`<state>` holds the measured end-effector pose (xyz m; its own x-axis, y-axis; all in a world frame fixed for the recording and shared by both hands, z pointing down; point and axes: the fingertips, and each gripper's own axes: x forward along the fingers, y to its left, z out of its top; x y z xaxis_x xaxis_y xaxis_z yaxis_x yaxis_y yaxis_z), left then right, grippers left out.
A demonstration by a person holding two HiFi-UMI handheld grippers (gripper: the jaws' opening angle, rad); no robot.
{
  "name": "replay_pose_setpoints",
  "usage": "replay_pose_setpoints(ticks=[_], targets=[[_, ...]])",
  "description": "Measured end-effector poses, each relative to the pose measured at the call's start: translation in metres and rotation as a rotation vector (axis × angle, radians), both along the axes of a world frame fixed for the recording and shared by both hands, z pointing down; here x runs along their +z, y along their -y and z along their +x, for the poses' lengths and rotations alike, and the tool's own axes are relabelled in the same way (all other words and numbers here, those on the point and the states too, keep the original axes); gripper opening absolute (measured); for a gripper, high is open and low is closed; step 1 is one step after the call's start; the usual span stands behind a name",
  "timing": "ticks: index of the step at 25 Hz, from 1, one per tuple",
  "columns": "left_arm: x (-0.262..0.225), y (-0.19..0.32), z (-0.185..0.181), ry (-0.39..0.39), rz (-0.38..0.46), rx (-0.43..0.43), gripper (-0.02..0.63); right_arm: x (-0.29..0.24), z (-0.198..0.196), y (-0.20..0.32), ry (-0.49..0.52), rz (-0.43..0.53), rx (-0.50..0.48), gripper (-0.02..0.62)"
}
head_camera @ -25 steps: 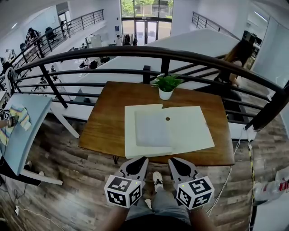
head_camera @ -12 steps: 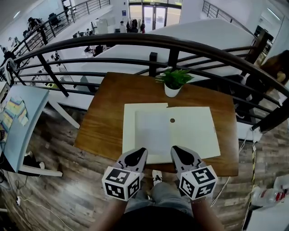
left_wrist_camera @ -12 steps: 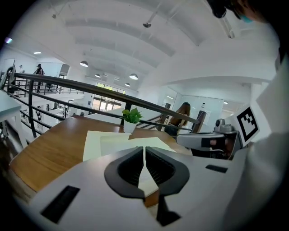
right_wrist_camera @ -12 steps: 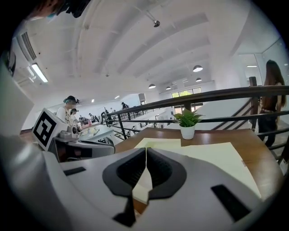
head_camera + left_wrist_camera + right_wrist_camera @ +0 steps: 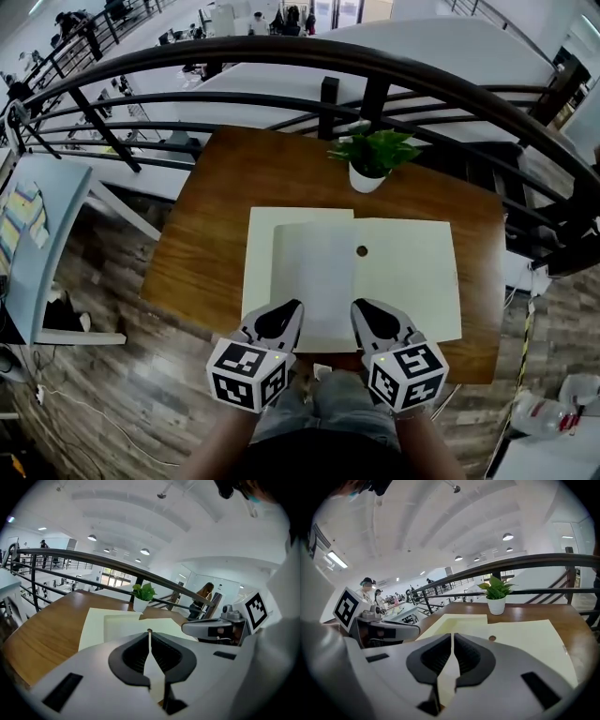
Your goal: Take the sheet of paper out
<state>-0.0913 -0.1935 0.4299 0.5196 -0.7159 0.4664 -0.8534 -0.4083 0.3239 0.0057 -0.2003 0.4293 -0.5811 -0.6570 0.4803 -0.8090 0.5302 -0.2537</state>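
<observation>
A pale yellow folder [image 5: 412, 281] lies open on the brown wooden table [image 5: 206, 234], with a white sheet of paper [image 5: 314, 277] across its middle and a small round button [image 5: 362, 250] beside the sheet. My left gripper [image 5: 287, 308] is shut and empty over the folder's near edge, by the sheet's left corner. My right gripper [image 5: 360, 307] is also shut and empty, just right of the sheet. In the left gripper view the sheet [image 5: 123, 622] lies ahead of the shut left gripper [image 5: 149, 631]. The right gripper view has the folder [image 5: 525, 639] beyond the shut right gripper [image 5: 453, 635].
A potted green plant [image 5: 375, 155] stands at the table's far edge. A dark metal railing [image 5: 281, 56] runs right behind the table. A light blue table [image 5: 28, 253] sits at the left, over plank flooring. A person's legs [image 5: 328, 412] show below the grippers.
The head view has closed in on the table. Both grippers, earlier short of the table's front edge, now reach over the folder's near edge. Both stay shut.
</observation>
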Motion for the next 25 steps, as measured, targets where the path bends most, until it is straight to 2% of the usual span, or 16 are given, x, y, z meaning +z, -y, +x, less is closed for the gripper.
replay_pose_setpoints(ticks=[11,18,25], targets=[[0.033,0.015,0.003,0.017,-0.097,-0.029,0.027,0.045,0.003,0.024,-0.022,-0.117,-0.078,0.031],[0.049,0.026,0.005,0.027,-0.127,-0.043,0.026,0.066,0.011,0.048,-0.036,-0.139,-0.051,0.040],[0.057,0.036,0.016,0.024,-0.147,-0.033,0.026,0.091,0.009,0.055,-0.056,-0.199,-0.080,0.077]])
